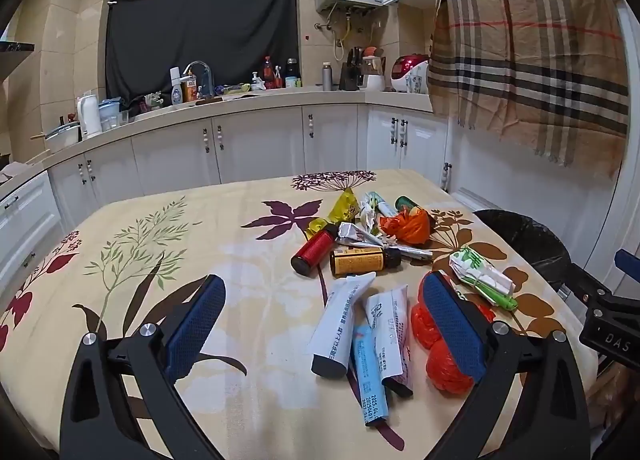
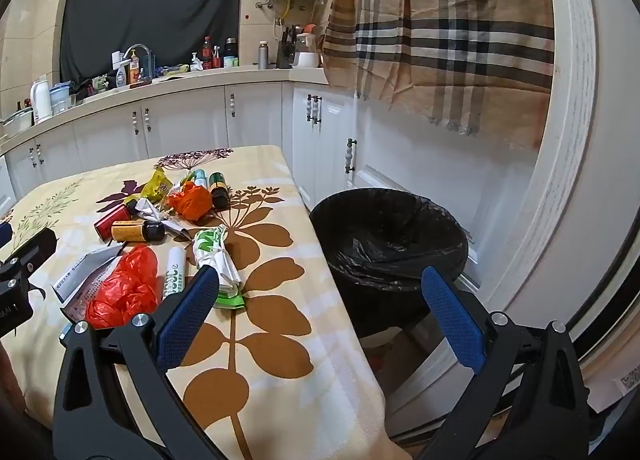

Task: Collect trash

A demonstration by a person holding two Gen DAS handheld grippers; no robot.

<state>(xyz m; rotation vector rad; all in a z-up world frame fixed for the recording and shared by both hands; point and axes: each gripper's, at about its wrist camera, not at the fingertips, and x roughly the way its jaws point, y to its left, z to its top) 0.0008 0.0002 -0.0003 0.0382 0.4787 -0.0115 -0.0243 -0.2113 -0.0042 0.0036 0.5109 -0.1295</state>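
A pile of trash lies on the floral tablecloth [image 1: 240, 260]: two white tubes [image 1: 344, 320], a red plastic bag [image 1: 440, 364], a red bottle [image 1: 314, 252], an amber bottle [image 1: 360, 262], an orange bag [image 1: 412, 226] and a green-white wrapper [image 1: 480, 280]. My left gripper [image 1: 324, 320] is open above the white tubes, holding nothing. My right gripper [image 2: 320, 300] is open and empty over the table's right edge, beside a bin with a black liner [image 2: 388, 236]. The red bag [image 2: 124, 288] and the green-white wrapper [image 2: 216, 256] lie left of its left finger.
The bin stands on the floor right of the table [image 2: 280, 340]. White kitchen cabinets [image 1: 256, 148] and a cluttered counter run behind. A plaid cloth [image 1: 528, 52] hangs at the right. The right gripper's body [image 1: 608, 320] shows at the left view's right edge.
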